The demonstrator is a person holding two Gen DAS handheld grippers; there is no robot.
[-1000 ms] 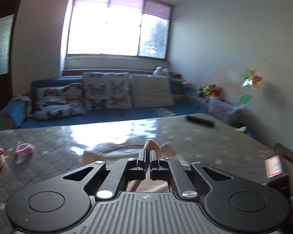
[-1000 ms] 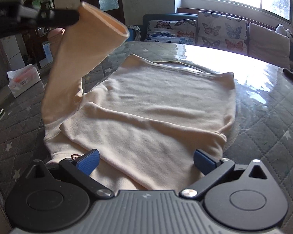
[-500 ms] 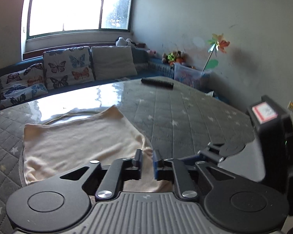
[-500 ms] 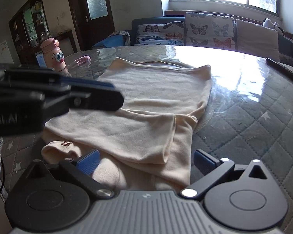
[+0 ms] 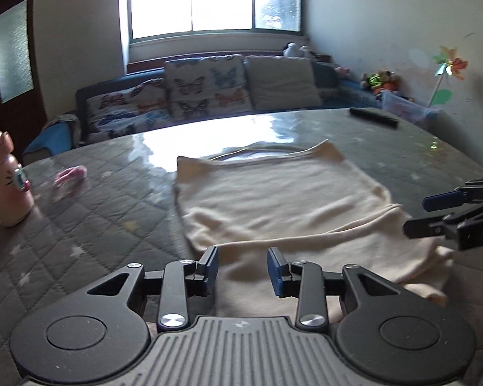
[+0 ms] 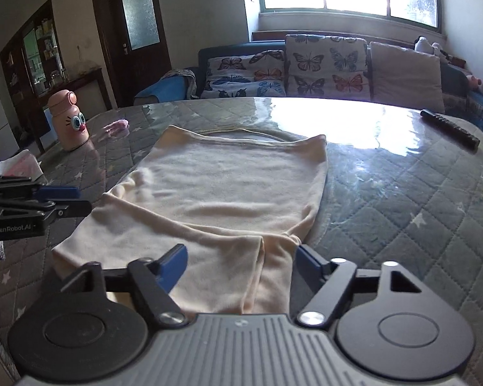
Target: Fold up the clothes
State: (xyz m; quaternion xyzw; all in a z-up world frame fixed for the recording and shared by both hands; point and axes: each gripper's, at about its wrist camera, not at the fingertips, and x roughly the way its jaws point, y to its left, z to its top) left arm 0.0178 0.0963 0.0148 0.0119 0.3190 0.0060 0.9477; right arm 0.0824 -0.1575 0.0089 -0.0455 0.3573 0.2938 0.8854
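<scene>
The left gripper (image 5: 241, 270) is hovering low over the near edge of the cream garment (image 5: 273, 199), its jaws opening with only cloth lying beneath the gap and neither pad pressing on it. The right gripper (image 6: 241, 262) is sitting at the opposite near corner, its jaws closing, with a folded-in strip of the garment (image 6: 228, 193) running between the blue pads, though they are not visibly pinching it. The garment is lying flat on the quilted table (image 6: 402, 199), neckline toward the window and both side parts already turned inward over the body, so the work is seemingly passing from the sleeve folds to the lengthwise fold. Next, both tools are probably needing to take the near hem at its two corners, gripping all layers together, and carry it toward the neckline without dragging the tucked parts loose
</scene>
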